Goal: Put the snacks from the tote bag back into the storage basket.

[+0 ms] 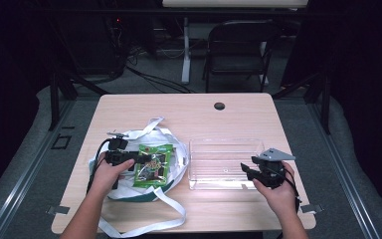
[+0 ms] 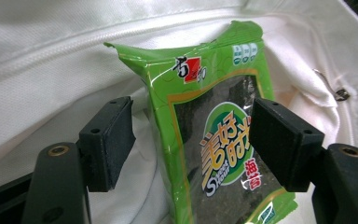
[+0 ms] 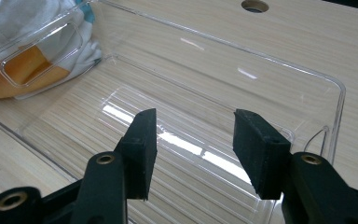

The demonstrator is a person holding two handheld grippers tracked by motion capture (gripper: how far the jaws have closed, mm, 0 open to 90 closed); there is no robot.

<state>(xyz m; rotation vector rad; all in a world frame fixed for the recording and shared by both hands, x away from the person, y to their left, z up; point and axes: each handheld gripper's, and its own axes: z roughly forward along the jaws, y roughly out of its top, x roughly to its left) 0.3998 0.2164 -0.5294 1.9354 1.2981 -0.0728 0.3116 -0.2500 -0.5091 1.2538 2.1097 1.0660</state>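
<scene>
One green foil seaweed packet (image 2: 214, 140) is sitting between the left claw's (image 2: 191, 140) parted jaws, over one white cloth bag (image 2: 51, 70). The right claw (image 3: 191, 149) is gaping, released, over one clear plastic bin (image 3: 261, 60).

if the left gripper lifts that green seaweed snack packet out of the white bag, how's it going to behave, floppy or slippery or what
The seaweed packet looks like thin glossy film, so it may slip between the left gripper pads unless squeezed well. Its crinkled top edge suggests it will flex and sag. It is probably very light, and its contents likely crush easily. The white bag beneath is soft cloth.
</scene>
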